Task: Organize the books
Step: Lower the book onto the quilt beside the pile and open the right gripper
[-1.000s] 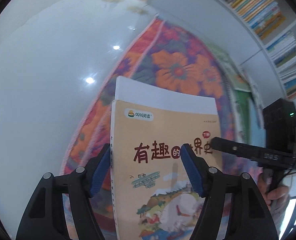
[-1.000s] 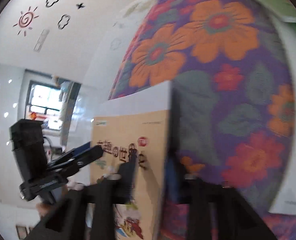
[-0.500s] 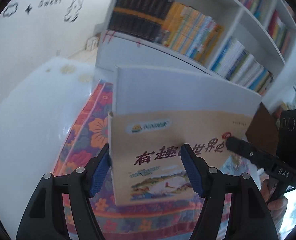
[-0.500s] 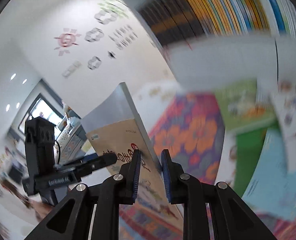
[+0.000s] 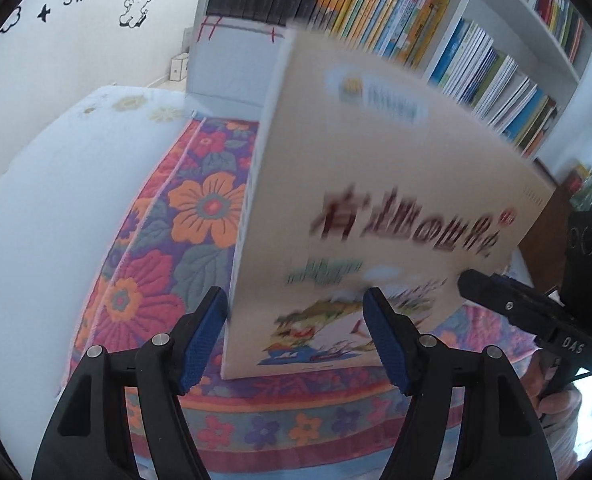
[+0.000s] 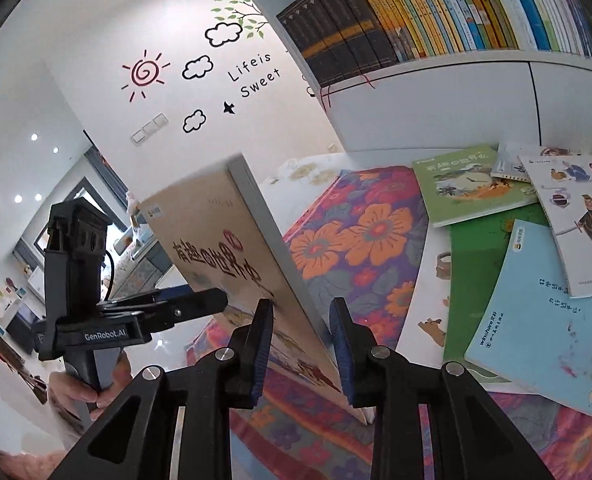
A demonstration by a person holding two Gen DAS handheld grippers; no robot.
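Tan, matte card cover on a slim softback book point(image 5: 375, 184), white page block square-cut, held tilted in the air above the rug point(image 5: 200, 208) and in front of the bookshelf point(image 6: 475, 58). Right gripper point(image 6: 299, 320): jaws opening, the book's lower edge between them, at least 1 ribbed blue pad already clear of it. Left gripper point(image 5: 292, 320): jaws wide, 1 finger beside the spine, 1 across the cover, no clamp evident. Risk: with neither pair pinching, the smooth cover may slide out and land corner-first, bending pages; the blurred cover suggests it is swinging. Rug: woven pile, orange and purple flowers, soft landing. Beyond: 2 glossy flat paperbacks, green book point(image 6: 467, 184) and blue book point(image 6: 543, 320); hard white floor point(image 5: 36, 220).
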